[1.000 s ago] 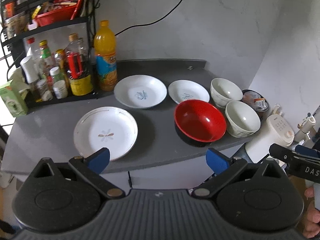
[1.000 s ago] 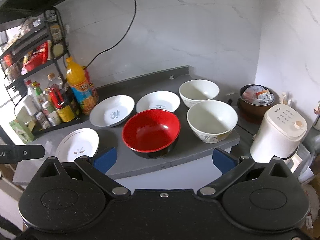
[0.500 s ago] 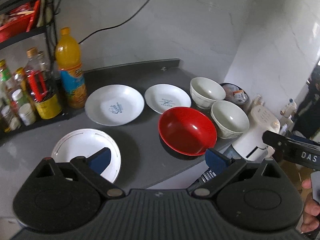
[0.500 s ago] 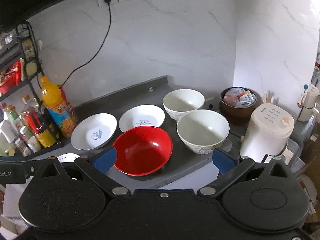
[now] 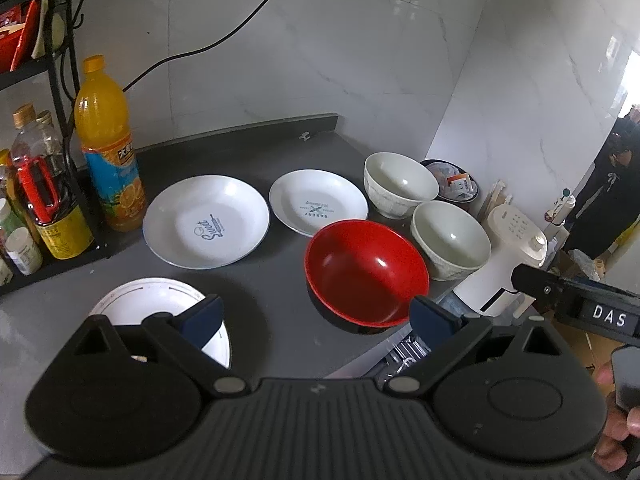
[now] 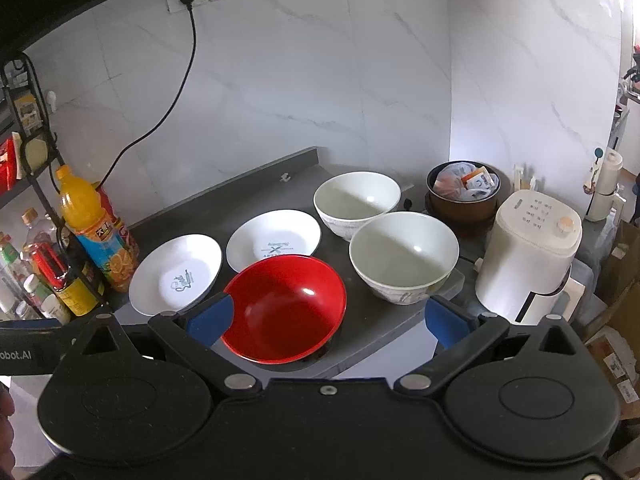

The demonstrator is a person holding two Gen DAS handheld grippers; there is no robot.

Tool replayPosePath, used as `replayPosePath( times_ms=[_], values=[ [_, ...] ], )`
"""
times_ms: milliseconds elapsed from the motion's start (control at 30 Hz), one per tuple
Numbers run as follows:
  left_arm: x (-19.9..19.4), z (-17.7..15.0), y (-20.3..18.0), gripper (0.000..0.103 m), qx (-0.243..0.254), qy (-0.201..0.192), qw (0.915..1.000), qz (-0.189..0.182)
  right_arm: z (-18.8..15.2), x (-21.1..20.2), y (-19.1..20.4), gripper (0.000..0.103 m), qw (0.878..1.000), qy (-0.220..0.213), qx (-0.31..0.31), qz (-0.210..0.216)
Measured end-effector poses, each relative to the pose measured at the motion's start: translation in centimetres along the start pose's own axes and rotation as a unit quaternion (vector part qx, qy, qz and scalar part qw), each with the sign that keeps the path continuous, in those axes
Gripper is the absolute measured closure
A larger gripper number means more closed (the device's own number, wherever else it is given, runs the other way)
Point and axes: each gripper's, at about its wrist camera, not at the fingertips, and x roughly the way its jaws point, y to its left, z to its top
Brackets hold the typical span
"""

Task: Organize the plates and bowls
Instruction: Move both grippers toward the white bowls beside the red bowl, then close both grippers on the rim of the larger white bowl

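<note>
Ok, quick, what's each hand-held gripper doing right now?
Left hand-held gripper: open, holding nothing, above the counter's front edge.
Right hand-held gripper: open, holding nothing, in front of the red bowl.

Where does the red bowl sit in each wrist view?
Left wrist: red bowl right of centre, near the counter's front edge.
Right wrist: red bowl lower centre, partly behind the left fingertip.
Shared landmark: orange juice bottle, left of the dishes in both.

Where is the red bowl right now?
The red bowl sits at the counter's front edge, centre of the right wrist view, between the Bakery plate and the nearer white bowl.
</note>
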Motion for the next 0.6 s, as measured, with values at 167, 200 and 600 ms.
replayPosePath(
  times_ms=[167, 200, 600],
  values=[
    [1.3, 0.7, -0.5, 0.005, 0.000, 0.004, 1.0000, -0.002, 0.4, 1.2, -0.9, 0.001, 1.000, 0.004, 0.008, -0.003],
    [1.7, 0.8, -0.8, 0.006, 0.002, 0.006, 1.0000, -0.002, 0.5, 1.5, -1.2, 0.001, 1.000, 0.004, 0.009, -0.004],
    [8.3, 4.0, -5.1, 0.020, 0.004, 0.027, 0.9996, -0.001, 2.4, 8.0, -7.2, 0.016, 0.998, 0.044, 0.036, 0.006]
  ],
)
